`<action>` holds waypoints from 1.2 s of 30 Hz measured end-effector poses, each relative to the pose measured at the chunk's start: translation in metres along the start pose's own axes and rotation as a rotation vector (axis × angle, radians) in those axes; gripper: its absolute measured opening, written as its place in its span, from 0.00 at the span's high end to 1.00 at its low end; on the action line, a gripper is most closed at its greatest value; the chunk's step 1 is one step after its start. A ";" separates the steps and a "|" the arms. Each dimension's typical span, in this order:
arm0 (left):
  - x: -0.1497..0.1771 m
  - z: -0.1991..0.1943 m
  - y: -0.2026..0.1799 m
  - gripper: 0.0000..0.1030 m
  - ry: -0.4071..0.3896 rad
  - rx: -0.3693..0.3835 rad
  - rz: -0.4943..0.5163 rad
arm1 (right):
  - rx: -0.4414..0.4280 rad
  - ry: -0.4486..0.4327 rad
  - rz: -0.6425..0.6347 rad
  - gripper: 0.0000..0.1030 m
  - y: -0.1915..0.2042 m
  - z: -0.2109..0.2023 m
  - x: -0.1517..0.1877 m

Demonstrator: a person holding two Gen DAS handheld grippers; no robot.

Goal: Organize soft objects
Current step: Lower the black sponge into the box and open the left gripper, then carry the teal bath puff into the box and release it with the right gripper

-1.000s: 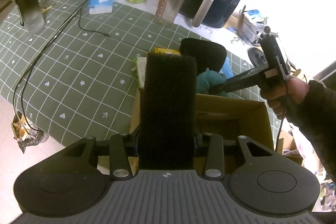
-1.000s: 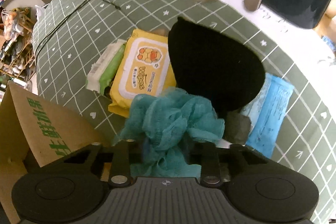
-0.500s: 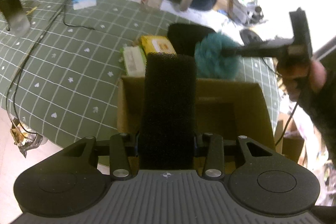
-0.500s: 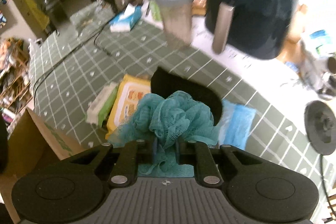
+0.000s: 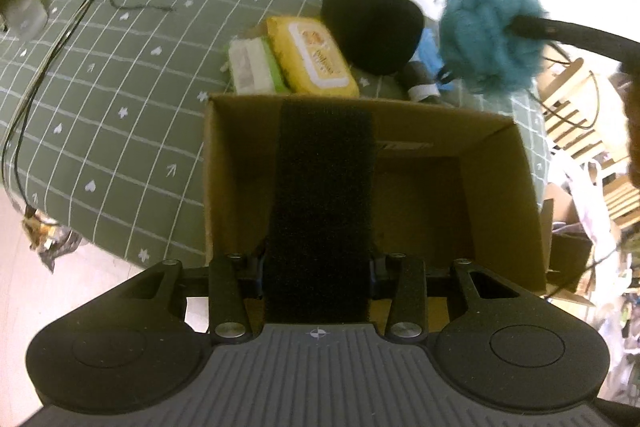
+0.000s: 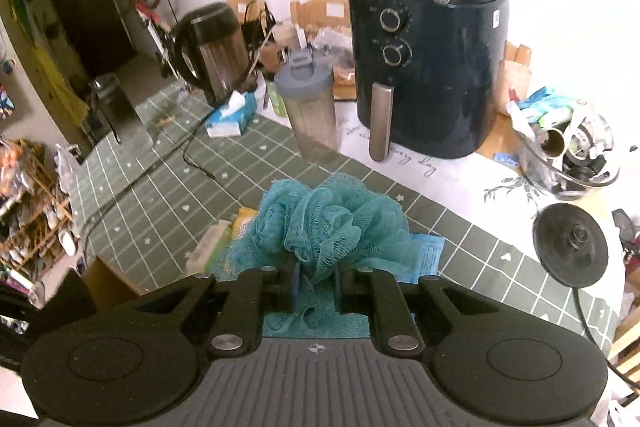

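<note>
- Left gripper (image 5: 324,267) clamped on a black foam block (image 5: 324,195), hanging over the open cardboard box (image 5: 496,195).
- Beyond the box, on the green checked tablecloth (image 5: 120,87): white-green wipes pack (image 5: 254,67), yellow wipes pack (image 5: 312,57), black cushion (image 5: 372,27).
- Right gripper (image 6: 316,287) pinched on a teal mesh sponge (image 6: 328,223), held clear above the table.

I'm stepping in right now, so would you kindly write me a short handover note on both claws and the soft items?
Left claw: shut on the black foam block, held over the open cardboard box.
Right claw: shut on the teal mesh bath pouf, lifted clear of the table.
On the green checked tablecloth: yellow wipes pack, green wipes pack, black pad.
Done: nothing visible in the box.
Left: box both held items, then the rest.
</note>
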State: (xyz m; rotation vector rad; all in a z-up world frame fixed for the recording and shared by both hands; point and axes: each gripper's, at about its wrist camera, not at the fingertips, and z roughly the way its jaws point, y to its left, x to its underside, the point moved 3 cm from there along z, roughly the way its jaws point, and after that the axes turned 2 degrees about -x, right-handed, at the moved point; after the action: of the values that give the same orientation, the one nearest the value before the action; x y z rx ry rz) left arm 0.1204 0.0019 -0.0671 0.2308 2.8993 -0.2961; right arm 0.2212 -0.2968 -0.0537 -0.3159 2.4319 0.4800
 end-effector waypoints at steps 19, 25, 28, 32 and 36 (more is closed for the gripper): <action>0.002 -0.021 -0.004 0.25 -0.060 -0.068 -0.005 | -0.073 -0.070 0.054 0.83 0.029 -0.068 0.023; 0.002 -0.030 -0.007 0.25 -0.108 -0.083 -0.001 | -0.102 -0.074 0.047 0.83 0.041 -0.084 0.030; 0.003 -0.034 -0.008 0.25 -0.130 -0.097 0.008 | -0.129 -0.071 0.039 0.83 0.048 -0.091 0.033; 0.004 -0.037 -0.009 0.25 -0.147 -0.102 0.004 | -0.172 -0.052 0.022 0.83 0.059 -0.093 0.039; 0.007 -0.040 -0.009 0.25 -0.167 -0.102 0.001 | -0.206 -0.025 0.007 0.83 0.070 -0.090 0.047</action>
State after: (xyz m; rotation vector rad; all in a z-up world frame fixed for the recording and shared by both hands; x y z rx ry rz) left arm 0.1040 0.0031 -0.0285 0.1814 2.7398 -0.1586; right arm 0.1126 -0.2751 0.0010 -0.3862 2.3639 0.7348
